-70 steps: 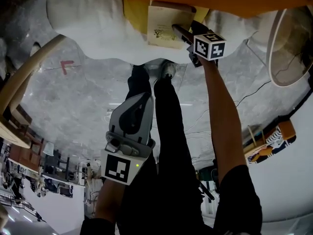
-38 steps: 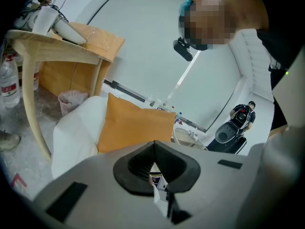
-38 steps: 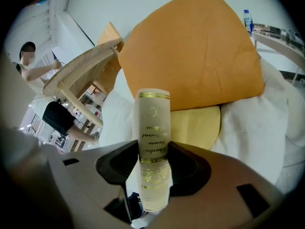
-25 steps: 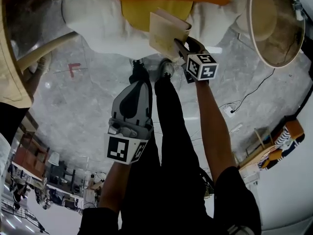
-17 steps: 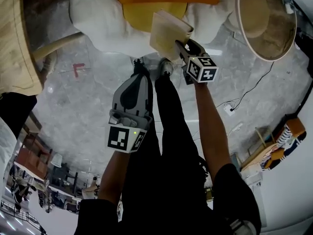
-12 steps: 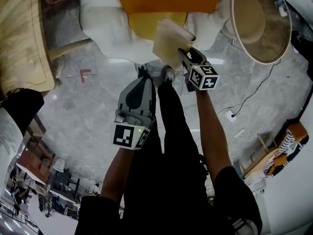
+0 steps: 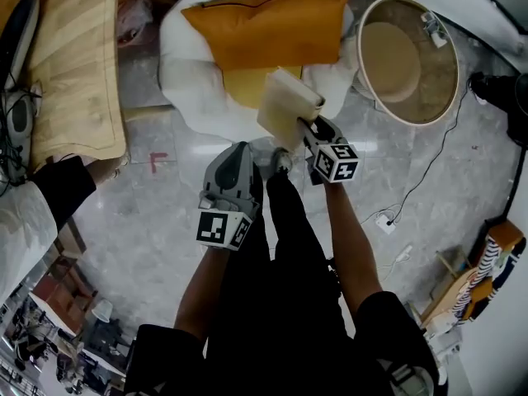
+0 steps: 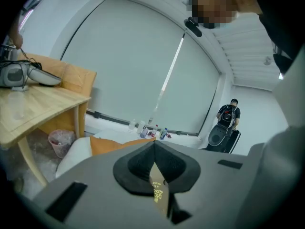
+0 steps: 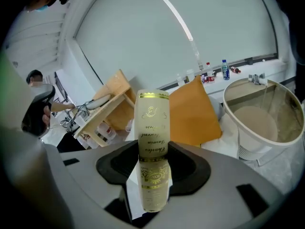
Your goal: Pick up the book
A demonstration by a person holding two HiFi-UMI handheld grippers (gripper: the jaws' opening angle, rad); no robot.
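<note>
The book (image 7: 285, 110) is cream with gold print and hangs in the air over the front of a white seat (image 7: 186, 81). My right gripper (image 7: 304, 130) is shut on its lower end. In the right gripper view the book's spine (image 9: 152, 128) stands upright, clamped between the black pads (image 9: 186, 168). My left gripper (image 7: 239, 148) hovers to the left of the book, apart from it, with its jaws together and nothing in them. In the left gripper view only a sliver of the book (image 8: 157, 187) shows through the slit below the closed tips.
An orange cushion (image 7: 264, 27) lies on the white seat. A round tan basket (image 7: 408, 60) stands to the right, a wooden table (image 7: 78, 73) to the left. A person's dark sleeve (image 7: 49, 192) reaches in at the left. A cable (image 7: 412, 188) runs over the marble floor.
Both grippers have risen, and the book has come up off the seat with the right one. The left gripper stays shut beside it.
</note>
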